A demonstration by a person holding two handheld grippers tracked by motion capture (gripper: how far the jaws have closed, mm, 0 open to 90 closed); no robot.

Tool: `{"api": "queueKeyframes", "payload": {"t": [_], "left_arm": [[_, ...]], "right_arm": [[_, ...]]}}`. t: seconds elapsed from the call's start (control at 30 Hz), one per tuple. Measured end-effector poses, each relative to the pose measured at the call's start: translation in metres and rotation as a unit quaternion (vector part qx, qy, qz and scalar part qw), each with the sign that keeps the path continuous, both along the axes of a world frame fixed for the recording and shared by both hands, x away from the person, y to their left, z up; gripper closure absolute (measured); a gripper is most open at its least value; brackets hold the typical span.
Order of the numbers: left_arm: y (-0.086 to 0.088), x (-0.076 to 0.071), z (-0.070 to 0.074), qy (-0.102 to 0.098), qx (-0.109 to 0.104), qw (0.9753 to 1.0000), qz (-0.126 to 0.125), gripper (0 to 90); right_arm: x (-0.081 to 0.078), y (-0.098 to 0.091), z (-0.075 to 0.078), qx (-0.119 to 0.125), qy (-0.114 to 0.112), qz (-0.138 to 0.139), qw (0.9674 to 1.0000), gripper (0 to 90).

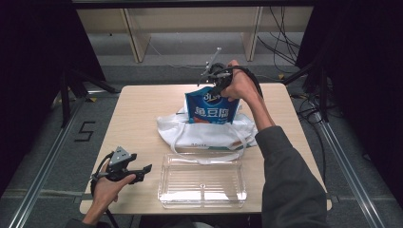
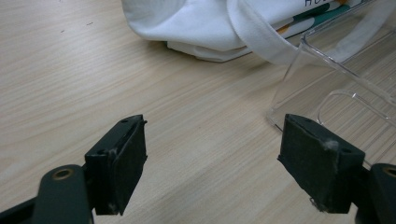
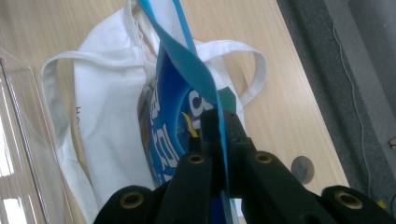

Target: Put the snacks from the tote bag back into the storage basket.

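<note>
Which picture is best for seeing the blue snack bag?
The high view: there the blue snack bag stands upright over the white tote bag, printed front readable, top edge pinched by the right gripper. The right gripper view shows it edge-on, top seam clamped between the jaws. The left gripper view shows table and tote.

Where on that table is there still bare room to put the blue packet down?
The widest bare wood lies left of the white tote bag and clear tray, with the open left claw at its near edge. A bare strip runs behind the bag, a narrow one along the right edge. The middle is crowded: bag, tray, and the blue packet pinched by the right claw.
</note>
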State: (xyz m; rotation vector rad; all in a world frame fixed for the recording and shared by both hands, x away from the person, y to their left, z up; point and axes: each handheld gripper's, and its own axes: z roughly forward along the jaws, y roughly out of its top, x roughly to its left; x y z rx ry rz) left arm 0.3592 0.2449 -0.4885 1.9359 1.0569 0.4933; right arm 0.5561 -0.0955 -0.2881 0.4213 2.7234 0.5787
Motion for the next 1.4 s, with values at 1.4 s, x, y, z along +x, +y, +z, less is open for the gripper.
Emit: {"api": "queueKeyframes", "payload": {"t": [1.4], "left_arm": [[0.005, 0.003, -0.003, 0.007, 0.001, 0.9999, 0.014, 22.1]], "right_arm": [[-0.05, -0.005, 0.108, -0.004, -0.091, 0.045, 0.9949, 90.0]]}}
